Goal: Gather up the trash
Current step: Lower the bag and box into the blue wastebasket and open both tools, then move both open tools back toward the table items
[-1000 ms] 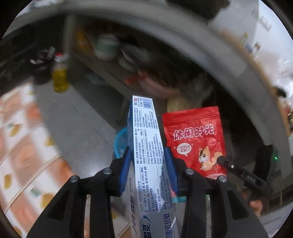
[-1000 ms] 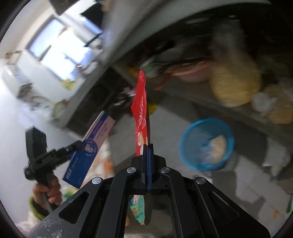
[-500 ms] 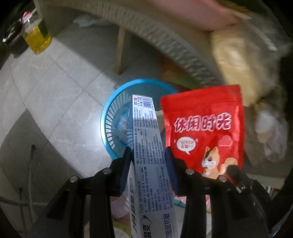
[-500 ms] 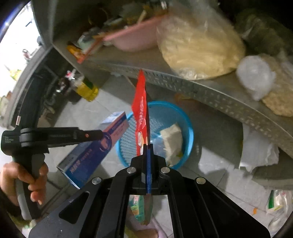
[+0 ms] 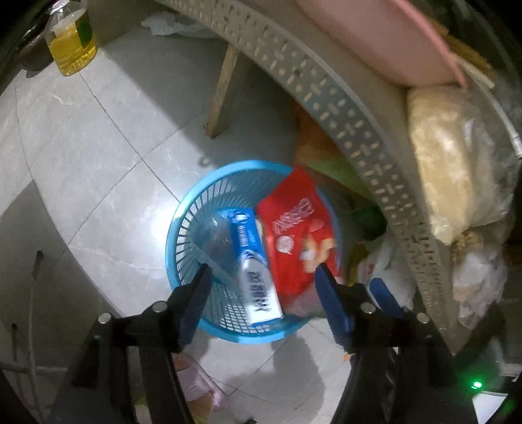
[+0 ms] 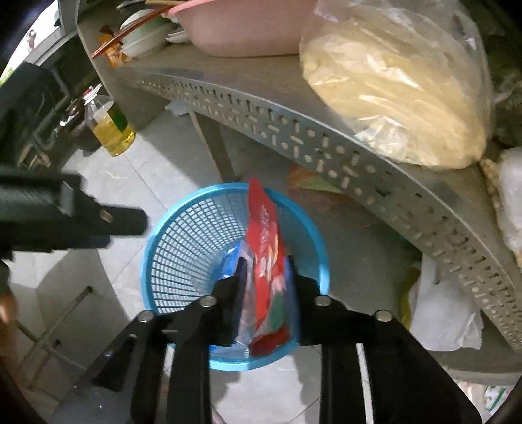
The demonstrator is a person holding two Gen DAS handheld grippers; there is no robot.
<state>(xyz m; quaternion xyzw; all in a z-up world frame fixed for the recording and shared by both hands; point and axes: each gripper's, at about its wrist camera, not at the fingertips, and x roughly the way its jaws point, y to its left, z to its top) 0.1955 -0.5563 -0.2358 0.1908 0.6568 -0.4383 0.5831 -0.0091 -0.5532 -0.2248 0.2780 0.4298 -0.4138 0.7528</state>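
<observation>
Item one, the grey tiled floor [image 5: 98,137], with a perforated grey shelf [image 6: 293,137] curving above it. We log on that shelf a clear bag of pale contents [image 6: 391,84] and a pink basin [image 6: 241,29].

Item two, the blue mesh basket [image 5: 182,228], standing on the floor just under the shelf's edge.

Item three, the red snack pouch [image 5: 293,234], lying tilted inside the basket, blurred.

Item four, the blue and white toothpaste box [image 5: 254,267], also inside the basket, just beside the pouch on its left.

Item five, a bottle of yellow oil [image 5: 71,45], on the floor well apart from the basket.

We record the left gripper [image 5: 261,287] above the basket, its jaws having just been opening, nothing clamped. We record the right gripper [image 6: 266,277] likewise parted, jaws just opened, the pouch between them but released.
</observation>
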